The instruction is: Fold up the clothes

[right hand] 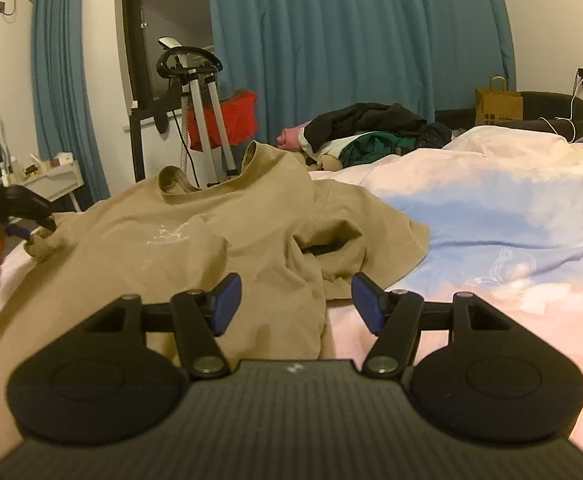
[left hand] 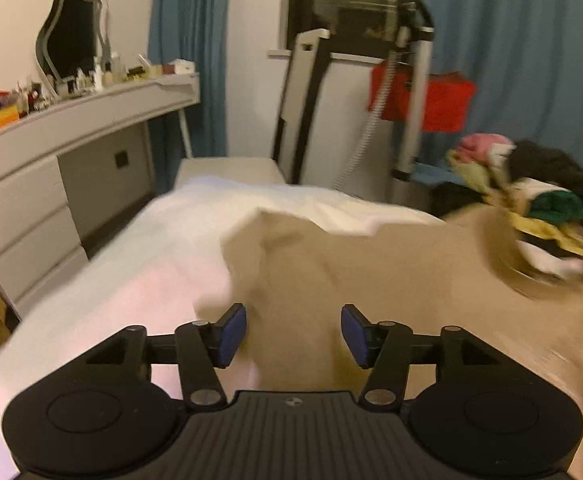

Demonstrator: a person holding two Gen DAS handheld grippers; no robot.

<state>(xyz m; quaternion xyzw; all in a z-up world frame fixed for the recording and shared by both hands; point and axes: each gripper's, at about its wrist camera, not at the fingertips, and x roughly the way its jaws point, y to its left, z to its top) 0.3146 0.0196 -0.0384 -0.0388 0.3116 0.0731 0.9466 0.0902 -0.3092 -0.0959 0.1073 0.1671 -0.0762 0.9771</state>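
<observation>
1. You are working in a bedroom hung with teal curtains [right hand: 351,40]; a grey dressing bench [left hand: 71,120] crowded with small bottles stands along the left wall under a wavy-framed mirror [left hand: 71,36].
2. The bed [right hand: 491,208] is your work surface, covered in a soft duvet printed in pale pink, blue and white.
3. The tan T-shirt [right hand: 219,216] lies front-up on the bed, rumpled, its ribbed collar raised at the far end, so its long axis runs away from you; one short sleeve is bunched to the right.
4. A heap of mixed clothes [right hand: 371,128], black, green and pink, sits beyond the shirt.
5. Your right tool [right hand: 295,300] hovers over the shirt's near hem, blue pads apart, nothing between them.
6. Your left tool [left hand: 293,334] is open too, above the shirt's left edge, gripping nothing; that view is motion-blurred.
</observation>
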